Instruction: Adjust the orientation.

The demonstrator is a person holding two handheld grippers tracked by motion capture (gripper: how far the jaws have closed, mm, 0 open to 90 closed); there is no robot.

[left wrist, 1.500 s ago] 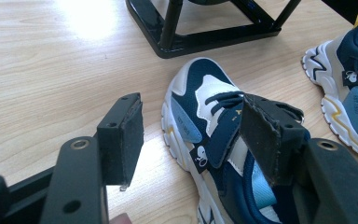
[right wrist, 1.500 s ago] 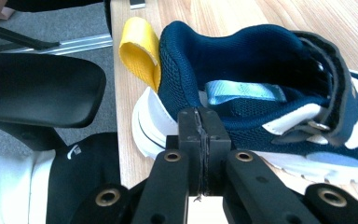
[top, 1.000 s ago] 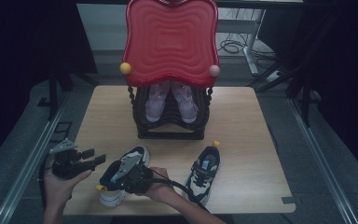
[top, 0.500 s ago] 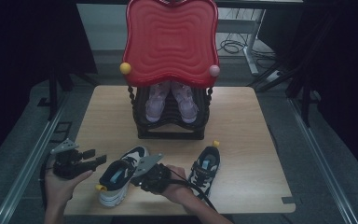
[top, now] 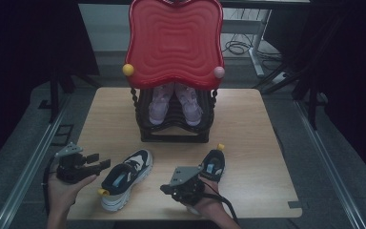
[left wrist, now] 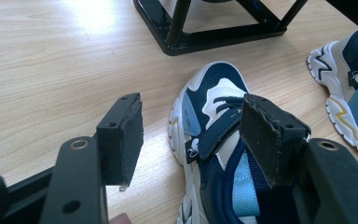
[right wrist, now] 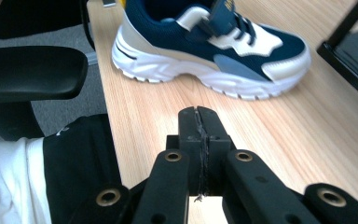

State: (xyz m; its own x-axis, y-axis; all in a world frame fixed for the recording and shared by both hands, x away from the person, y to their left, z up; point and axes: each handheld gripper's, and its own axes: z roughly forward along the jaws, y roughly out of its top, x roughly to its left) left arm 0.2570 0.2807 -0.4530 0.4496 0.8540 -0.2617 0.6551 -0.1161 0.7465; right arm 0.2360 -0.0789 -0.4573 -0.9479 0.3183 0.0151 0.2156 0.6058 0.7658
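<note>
A black shoe rack [top: 174,129] is sitting at the back of the wooden surface [top: 252,119], with a big red wavy panel [top: 174,43] standing on top of it and a pair of pink shoes [top: 174,102] tucked underneath. Two navy-and-white sneakers are lying nearer the front: the left sneaker [top: 124,177] just beside the left claw [top: 102,164], the right sneaker [top: 213,164] right behind the right claw [top: 167,189]. Nothing is blocking either shoe. The left claw is pointing across at its sneaker, spread wide and gripping nothing. The right claw is pointing left, hovering over the front edge, pressed together on nothing.
</note>
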